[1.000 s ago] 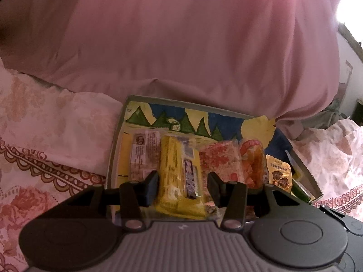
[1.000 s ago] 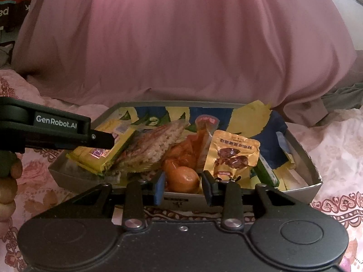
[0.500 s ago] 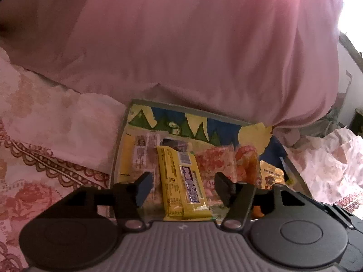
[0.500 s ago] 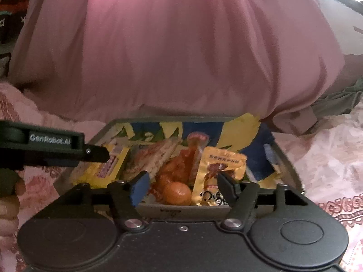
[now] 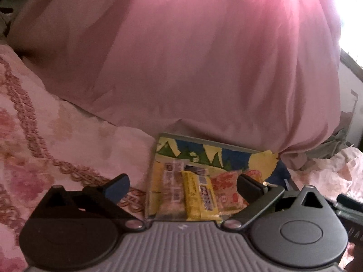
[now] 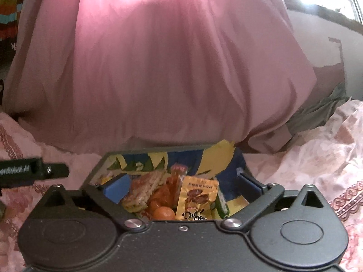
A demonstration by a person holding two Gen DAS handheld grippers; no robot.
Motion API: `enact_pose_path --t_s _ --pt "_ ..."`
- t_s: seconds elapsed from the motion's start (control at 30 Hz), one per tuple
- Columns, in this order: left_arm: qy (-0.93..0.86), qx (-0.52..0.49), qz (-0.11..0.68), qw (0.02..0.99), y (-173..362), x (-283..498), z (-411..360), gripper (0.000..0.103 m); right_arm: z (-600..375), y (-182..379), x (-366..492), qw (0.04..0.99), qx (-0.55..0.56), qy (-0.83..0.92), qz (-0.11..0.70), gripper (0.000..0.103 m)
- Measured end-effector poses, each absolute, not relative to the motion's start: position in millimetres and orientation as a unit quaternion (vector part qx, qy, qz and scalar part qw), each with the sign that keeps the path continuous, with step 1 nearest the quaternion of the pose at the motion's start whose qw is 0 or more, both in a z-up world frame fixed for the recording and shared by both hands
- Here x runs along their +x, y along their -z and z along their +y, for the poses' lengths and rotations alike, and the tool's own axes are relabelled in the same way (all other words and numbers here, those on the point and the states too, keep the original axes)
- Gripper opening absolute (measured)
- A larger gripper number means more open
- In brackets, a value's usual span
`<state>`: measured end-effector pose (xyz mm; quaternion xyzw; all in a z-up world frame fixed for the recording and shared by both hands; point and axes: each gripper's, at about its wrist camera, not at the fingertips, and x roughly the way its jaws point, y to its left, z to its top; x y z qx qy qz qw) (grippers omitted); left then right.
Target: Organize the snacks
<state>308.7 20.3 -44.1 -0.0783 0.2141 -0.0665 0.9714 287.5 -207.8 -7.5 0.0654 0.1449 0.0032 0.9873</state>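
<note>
Both tools opening, clear above tray rim

Snack packets lie side by side in tray; tray on bedspread, curtain behind.

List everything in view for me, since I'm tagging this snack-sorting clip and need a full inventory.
tray: one, grey rim with a blue, yellow and green picture lining, on the bedspread
yellow bar: one, yellow wrapper with a dark label, lying in the tray
pale packet: one, clear and whitish, left of the yellow bar
red patterned packet: one, red and white, right of the yellow bar
date pouch: one, golden yellow, standing in the tray
orange snacks: a cluster, orange, beside the date pouch
pink cloth: one, pink, heaped behind the tray
bedspread: one, pale pink, floral, underneath
left gripper: black, jaws opening, nothing between them
right gripper: black, jaws opening, nothing gripped
</note>
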Motion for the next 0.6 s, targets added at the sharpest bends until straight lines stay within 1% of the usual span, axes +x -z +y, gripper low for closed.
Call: enact_pose_path --t_s 0.3,0.6 --pt "0.052 -0.069 0.191 0.978 26 269 27 0.102 -210 -15 254 0.991 0.056 -0.002 0.123 0.102" --pt "0.044 -0.053 0.191 0.979 19 220 29 0.103 -220 -30 215 0.992 0.064 0.008 0.112 0.102"
